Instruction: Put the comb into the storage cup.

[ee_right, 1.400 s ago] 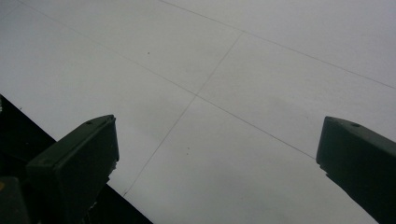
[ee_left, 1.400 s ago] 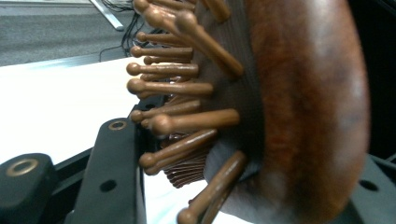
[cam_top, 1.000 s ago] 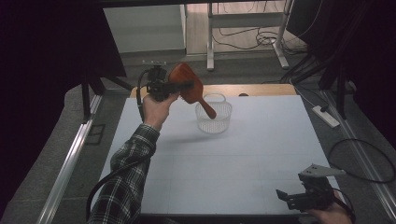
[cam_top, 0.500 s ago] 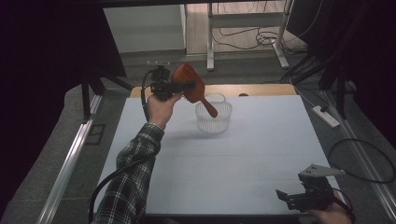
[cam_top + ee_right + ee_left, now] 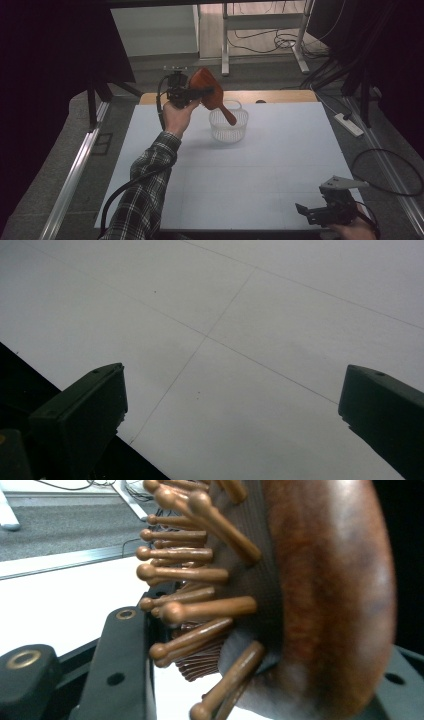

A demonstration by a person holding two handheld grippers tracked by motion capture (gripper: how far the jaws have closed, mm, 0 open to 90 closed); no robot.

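Wooden hairbrush [image 5: 209, 93] tilted, handle toward basket [image 5: 228, 126].

A white table [image 5: 260, 175] fills the frame's middle, on grey floor [image 5: 75, 130]. Black curtains [image 5: 50, 75] darken the upper left and right. At top centre stand white desk legs [image 5: 225, 45] among cables [image 5: 265, 42]; a power strip [image 5: 348, 124] lies at right.

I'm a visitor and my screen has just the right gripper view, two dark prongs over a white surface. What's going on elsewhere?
Observer: The left claw is shut on a wooden hairbrush, gripping its head, raised above the table.
Operator: Is anything under it?
Observer: A clear round basket; the brush handle points down over it.
Operator: And my prongs?
Observer: That's the right claw, open, at the table's near right corner, holding nothing.
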